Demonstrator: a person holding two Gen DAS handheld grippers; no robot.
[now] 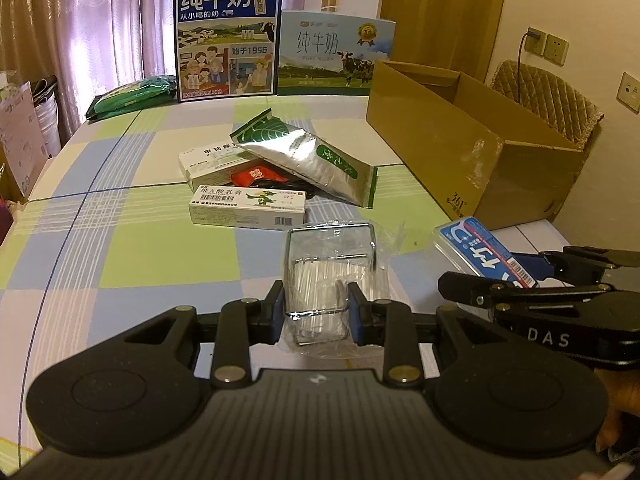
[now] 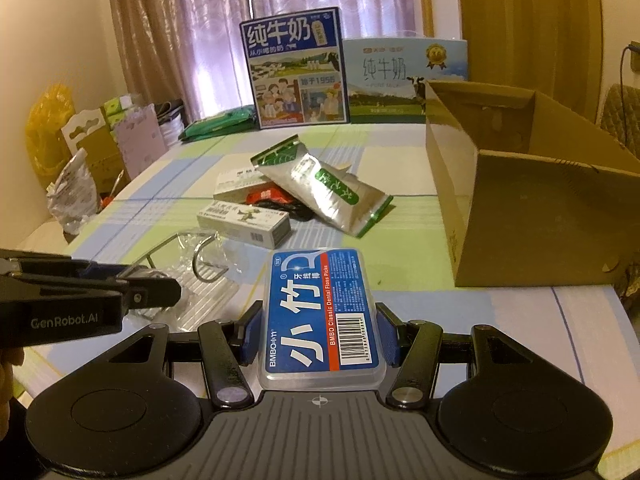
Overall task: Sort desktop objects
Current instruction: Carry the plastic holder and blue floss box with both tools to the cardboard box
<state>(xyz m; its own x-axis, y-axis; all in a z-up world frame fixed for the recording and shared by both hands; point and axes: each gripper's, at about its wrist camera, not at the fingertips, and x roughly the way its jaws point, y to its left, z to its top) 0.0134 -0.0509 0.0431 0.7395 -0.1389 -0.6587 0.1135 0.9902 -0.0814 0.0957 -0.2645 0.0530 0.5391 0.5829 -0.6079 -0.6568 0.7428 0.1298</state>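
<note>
Floss box clamped in right claw near carton's edge.

Held in the left gripper, whose matt black plastic arms carry blue pads, the chrome wire rack gleams inside crinkled clear plastic wrap, while the right gripper holds a floss pick box of smooth clear plastic with a glossy blue label. At twelve o'clock from them a shiny foil pouch lies creased over matt paper cartons on the woven checked tablecloth. At two o'clock stands a cardboard box, dull brown, with glossy tape patches
</note>
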